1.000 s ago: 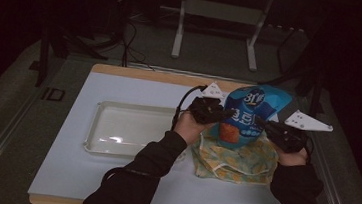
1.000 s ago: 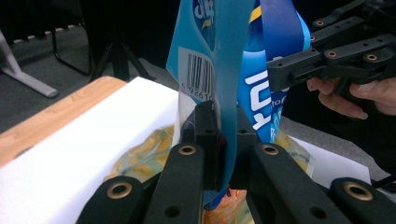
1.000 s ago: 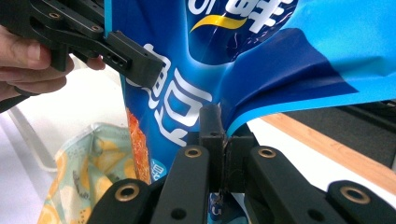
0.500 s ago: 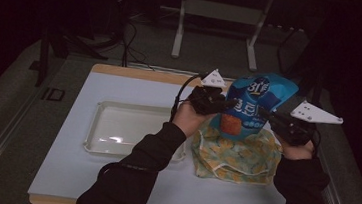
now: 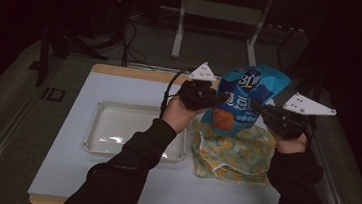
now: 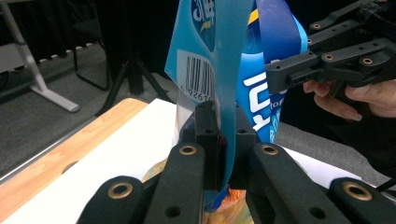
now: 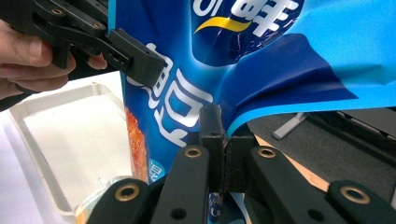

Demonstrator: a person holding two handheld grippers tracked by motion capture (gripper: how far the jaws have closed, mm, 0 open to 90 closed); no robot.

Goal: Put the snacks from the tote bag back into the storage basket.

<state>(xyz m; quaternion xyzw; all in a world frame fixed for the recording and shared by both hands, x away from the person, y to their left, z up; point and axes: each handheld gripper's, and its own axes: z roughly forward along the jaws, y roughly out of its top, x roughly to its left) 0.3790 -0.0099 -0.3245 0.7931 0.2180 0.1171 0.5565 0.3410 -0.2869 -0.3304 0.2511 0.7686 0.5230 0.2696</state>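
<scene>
A blue snack bag [image 5: 244,95] with white lettering and an orange picture hangs upright above the table, held from both sides. My left gripper [image 5: 221,97] is shut on its left edge; in the left gripper view the jaws [image 6: 223,142] pinch the blue film below the barcode. My right gripper [image 5: 257,106] is shut on the bag's right edge, and the right gripper view has its jaws [image 7: 223,142] clamped on a fold of the bag [image 7: 261,42]. The left gripper [image 7: 140,63] also grips the bag's far side there.
Under the blue bag lies a yellow-green patterned pouch [image 5: 231,154] on the white table [image 5: 72,172]. A shallow white tray [image 5: 116,126] sits left of it, beneath my left forearm. A wooden strip [image 5: 121,71] edges the table's far side; metal stand legs are beyond.
Both grippers have lifted the blue bag up and away from the patterned pouch, and the bag now hangs higher and more upright.
</scene>
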